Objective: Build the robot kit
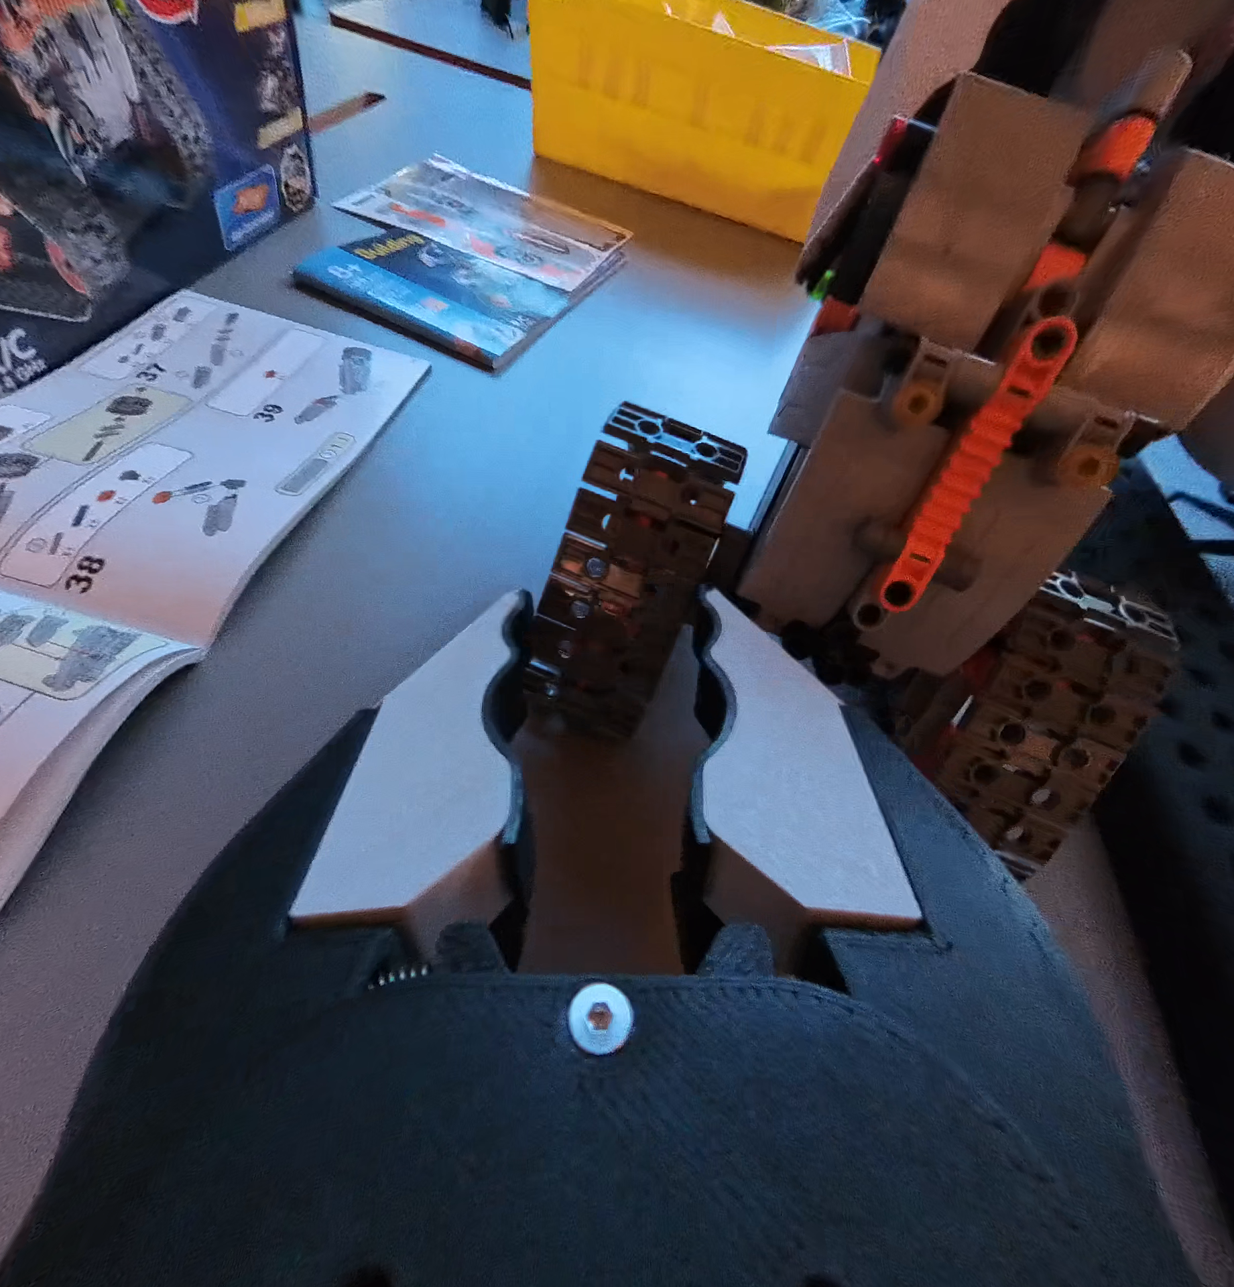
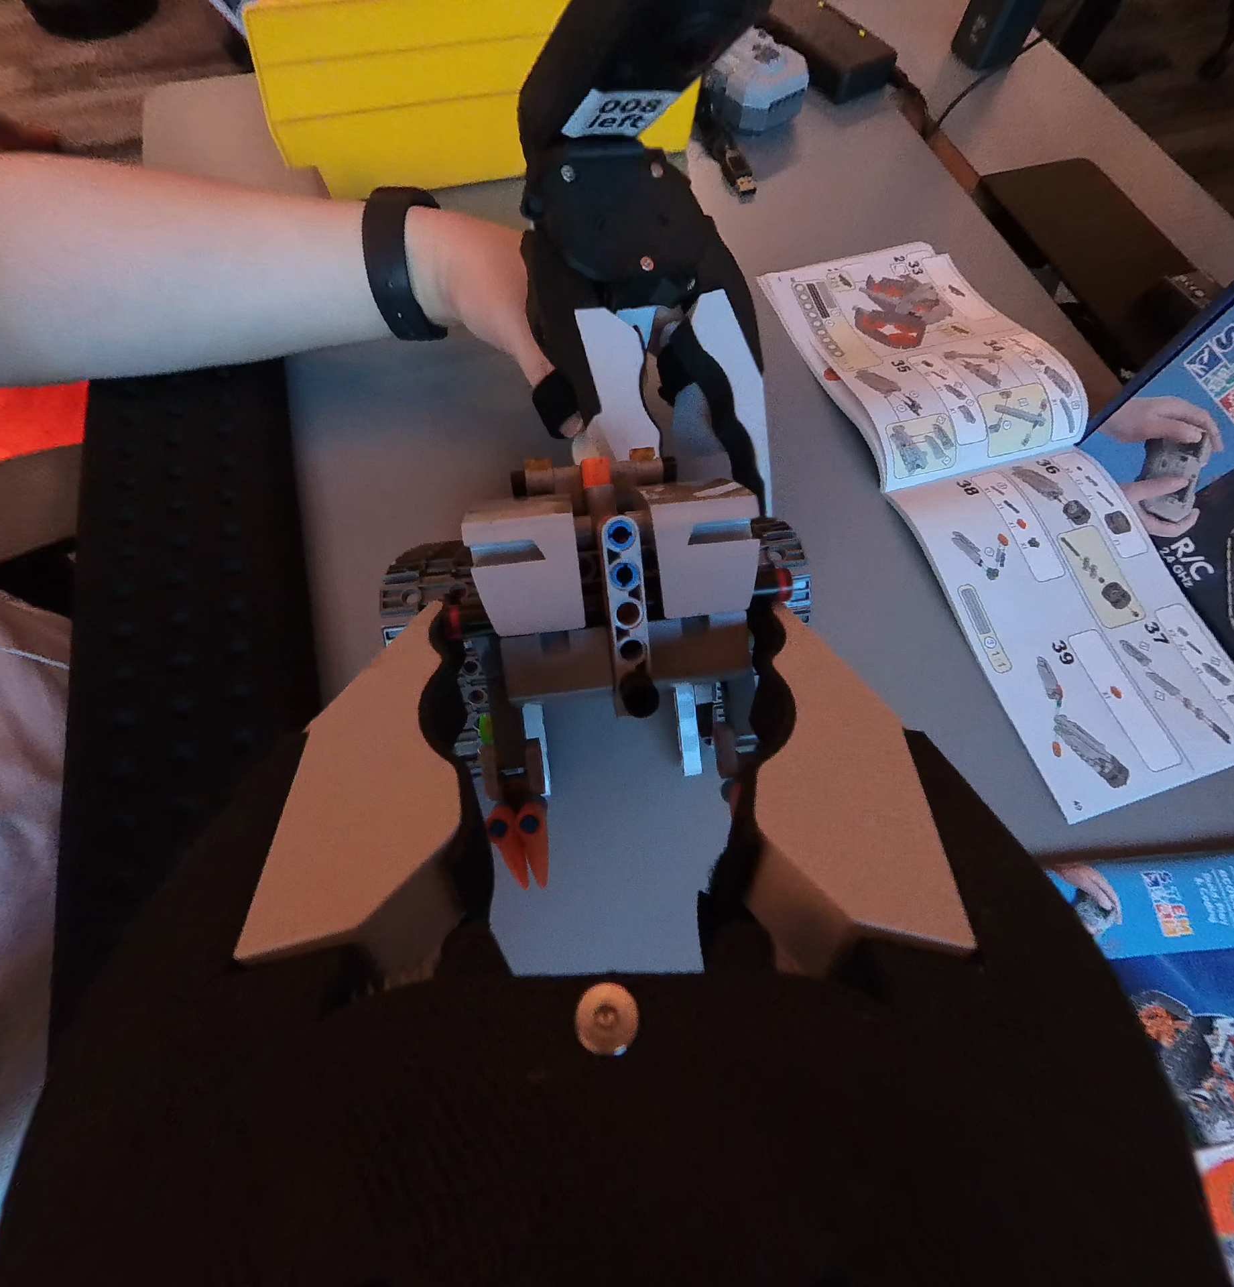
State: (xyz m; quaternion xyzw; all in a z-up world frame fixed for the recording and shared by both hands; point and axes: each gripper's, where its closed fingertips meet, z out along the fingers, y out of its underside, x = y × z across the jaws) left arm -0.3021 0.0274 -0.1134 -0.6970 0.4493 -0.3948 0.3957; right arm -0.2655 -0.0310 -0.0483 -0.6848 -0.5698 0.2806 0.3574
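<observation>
Grey counter point(image 1: 461, 487) bearing an open instruction booklet point(image 1: 182, 453), closed leaflets point(image 1: 474, 258), a dark printed box point(image 1: 112, 139) at left, a yellow bin point(image 1: 683, 118) behind, and a black studded baseplate point(image 2: 182, 557) alongside.

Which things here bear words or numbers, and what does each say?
I quote no writing; these bear it:
Open instruction booklet, left of the left tool.
Closed blue booklet beyond it.
Dark box, far left.
White tag on the left tool, which grips the black track.
</observation>
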